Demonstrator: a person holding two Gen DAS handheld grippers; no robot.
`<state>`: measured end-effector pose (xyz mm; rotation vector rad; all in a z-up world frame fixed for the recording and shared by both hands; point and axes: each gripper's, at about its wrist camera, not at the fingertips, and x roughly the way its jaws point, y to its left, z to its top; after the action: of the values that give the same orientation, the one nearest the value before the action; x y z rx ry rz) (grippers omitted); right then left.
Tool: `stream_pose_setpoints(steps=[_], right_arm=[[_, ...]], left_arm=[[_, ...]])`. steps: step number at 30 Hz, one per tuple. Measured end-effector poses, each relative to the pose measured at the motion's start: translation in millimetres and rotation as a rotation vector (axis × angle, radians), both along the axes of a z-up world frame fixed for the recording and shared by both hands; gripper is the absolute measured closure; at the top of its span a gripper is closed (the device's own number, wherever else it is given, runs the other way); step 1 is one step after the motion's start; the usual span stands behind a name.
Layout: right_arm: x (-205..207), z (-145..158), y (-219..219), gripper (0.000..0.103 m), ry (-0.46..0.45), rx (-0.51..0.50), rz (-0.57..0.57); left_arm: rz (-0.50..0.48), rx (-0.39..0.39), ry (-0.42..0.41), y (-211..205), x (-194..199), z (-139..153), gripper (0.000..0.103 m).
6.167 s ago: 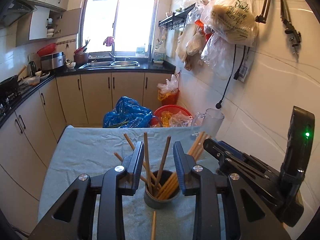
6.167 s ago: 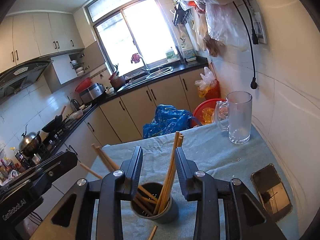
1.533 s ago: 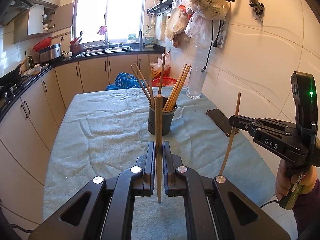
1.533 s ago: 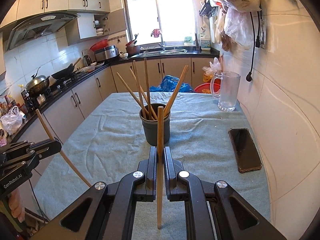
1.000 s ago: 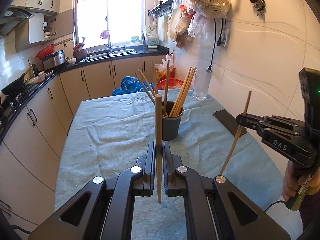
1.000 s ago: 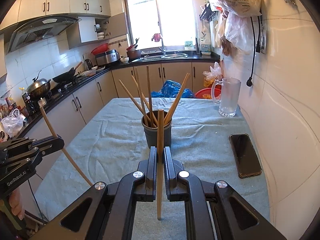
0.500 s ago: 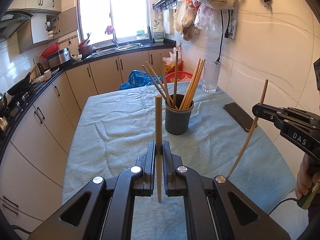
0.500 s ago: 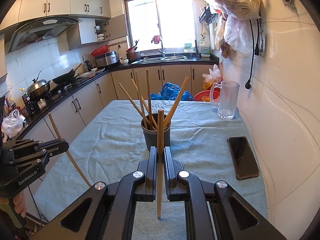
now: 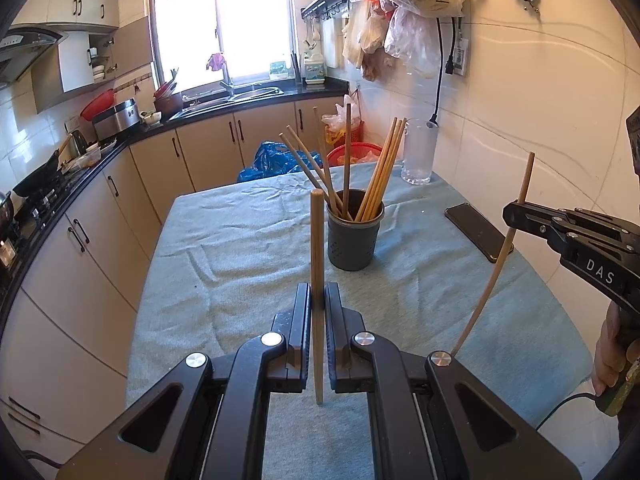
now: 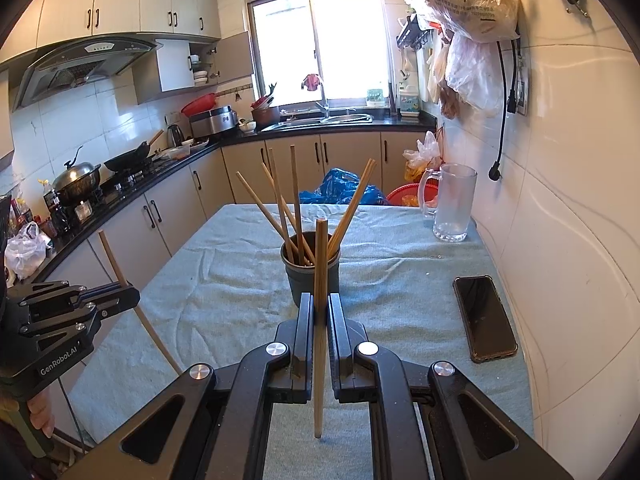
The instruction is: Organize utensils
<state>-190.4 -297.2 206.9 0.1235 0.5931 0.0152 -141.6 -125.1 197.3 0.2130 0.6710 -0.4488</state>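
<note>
Wooden chopstick [image 9: 317, 280] stands upright, clamped in my left gripper [image 9: 318, 300]. My right gripper [image 10: 318, 312] pinches another chopstick [image 10: 320, 300]; the grey holder [image 10: 310, 270] sits just ahead.

Chopstick holder [image 10: 311, 276] mid-table, phone [image 10: 485, 318] right, mug [image 10: 452, 208] behind

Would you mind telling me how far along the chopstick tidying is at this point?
Done: several chopsticks already stand in the dark cup on the cloth-covered table. In hand: the left gripper and the right gripper are each shut on one chopstick, short of the cup. Left: dropping both in; no loose chopsticks show on the cloth.
</note>
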Motion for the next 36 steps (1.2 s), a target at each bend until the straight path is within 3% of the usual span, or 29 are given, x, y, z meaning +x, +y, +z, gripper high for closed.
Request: stream_pose_setpoints(steps=[14, 20, 28, 32, 36], right_arm=[[9, 12, -8, 0.096, -0.032, 0.014, -0.009], [28, 29, -20, 0.096, -0.059, 0.032, -0.030], [69, 80, -35, 0.096, -0.188, 0.104, -0.059], [93, 90, -38, 0.096, -0.244, 0.132, -0.077], [116, 85, -39, 0.096, -0.267, 0.162, -0.091]], left_arm=[[-0.050, -0.055, -0.023, -6, 15, 25, 0.097], [-0.068, -0.099, -0.077, -17, 32, 62, 0.097], [-0.064, -0.247, -0.168, -36, 70, 117, 0.097], [-0.044, -0.290, -0.178, -50, 98, 119, 0.097], [-0.038, -0.309, -0.128, -63, 127, 101, 0.097]])
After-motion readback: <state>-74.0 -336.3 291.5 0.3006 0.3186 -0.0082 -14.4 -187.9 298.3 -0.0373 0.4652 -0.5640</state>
